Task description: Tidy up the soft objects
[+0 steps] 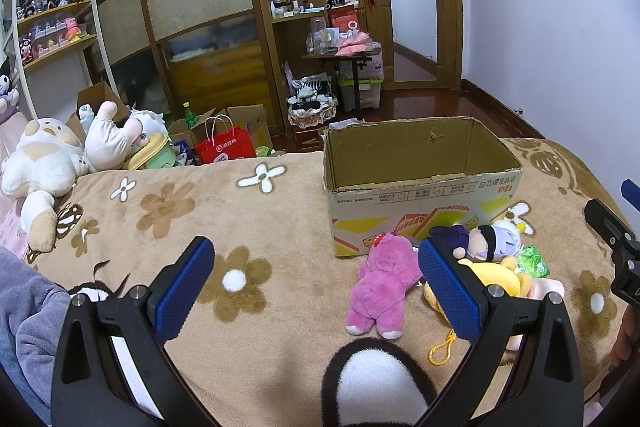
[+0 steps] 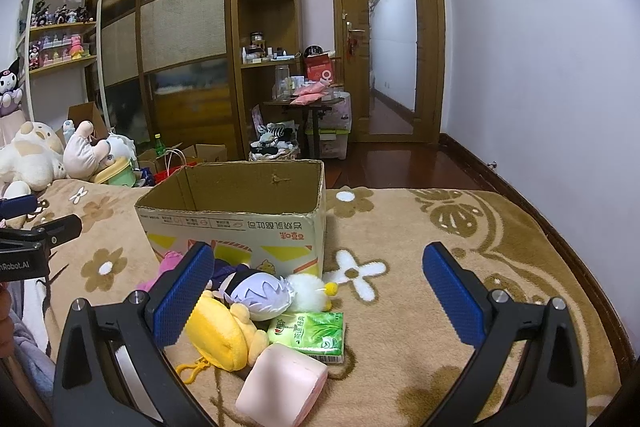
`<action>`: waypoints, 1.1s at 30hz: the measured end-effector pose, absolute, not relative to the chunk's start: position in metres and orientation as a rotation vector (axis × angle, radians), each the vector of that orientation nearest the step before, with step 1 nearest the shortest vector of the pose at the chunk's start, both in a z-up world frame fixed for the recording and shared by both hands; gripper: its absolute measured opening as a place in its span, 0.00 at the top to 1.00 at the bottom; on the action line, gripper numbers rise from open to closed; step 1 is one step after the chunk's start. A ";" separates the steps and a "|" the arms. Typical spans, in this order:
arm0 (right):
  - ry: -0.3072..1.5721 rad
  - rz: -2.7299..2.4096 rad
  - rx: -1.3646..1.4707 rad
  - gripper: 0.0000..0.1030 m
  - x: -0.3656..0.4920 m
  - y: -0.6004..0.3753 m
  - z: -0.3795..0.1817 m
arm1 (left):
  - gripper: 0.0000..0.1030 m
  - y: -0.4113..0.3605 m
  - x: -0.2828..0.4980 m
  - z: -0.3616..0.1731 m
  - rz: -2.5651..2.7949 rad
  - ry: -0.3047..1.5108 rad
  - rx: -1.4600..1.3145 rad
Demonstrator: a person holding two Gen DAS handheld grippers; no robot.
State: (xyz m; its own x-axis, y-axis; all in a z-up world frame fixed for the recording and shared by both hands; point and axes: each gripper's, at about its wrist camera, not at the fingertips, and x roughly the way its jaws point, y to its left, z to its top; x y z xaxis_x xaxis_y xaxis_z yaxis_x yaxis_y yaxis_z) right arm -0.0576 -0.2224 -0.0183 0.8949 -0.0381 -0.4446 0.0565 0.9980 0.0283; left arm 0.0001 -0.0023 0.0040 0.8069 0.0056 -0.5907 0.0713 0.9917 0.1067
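An open cardboard box (image 1: 420, 187) stands on the flowered blanket; it also shows in the right wrist view (image 2: 240, 223). In front of it lie a pink plush bear (image 1: 380, 287), a purple-haired doll (image 2: 256, 291), a yellow plush (image 2: 224, 331), a white fluffy toy (image 2: 308, 291), a green tissue pack (image 2: 312, 331) and a pink soft block (image 2: 280, 387). My left gripper (image 1: 316, 267) is open and empty, above the blanket left of the pile. My right gripper (image 2: 320, 275) is open and empty above the pile.
Large plush toys (image 1: 44, 163) lie at the blanket's far left. A black-and-white plush (image 1: 380, 383) sits close under the left gripper. Shelves, a wardrobe, bags and boxes stand on the floor beyond the bed. A door (image 2: 392, 43) is at the back right.
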 end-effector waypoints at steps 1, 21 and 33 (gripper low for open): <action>0.461 -0.049 0.044 0.00 -0.058 -0.223 -0.018 | 0.02 -0.003 0.000 0.004 -0.036 0.630 0.126; 0.461 -0.048 0.045 0.00 -0.057 -0.226 -0.018 | 0.02 -0.004 0.001 0.004 -0.034 0.632 0.129; 0.463 -0.047 0.045 0.00 -0.055 -0.228 -0.018 | 0.02 -0.006 -0.001 0.004 -0.043 0.635 0.137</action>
State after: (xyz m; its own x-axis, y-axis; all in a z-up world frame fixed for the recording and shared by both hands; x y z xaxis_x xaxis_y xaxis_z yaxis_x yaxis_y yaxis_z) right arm -0.0555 -0.2276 -0.0184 0.8935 -0.0348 -0.4477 0.0553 0.9979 0.0329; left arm -0.0014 -0.0057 0.0041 0.8043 0.0017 -0.5943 0.0825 0.9900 0.1145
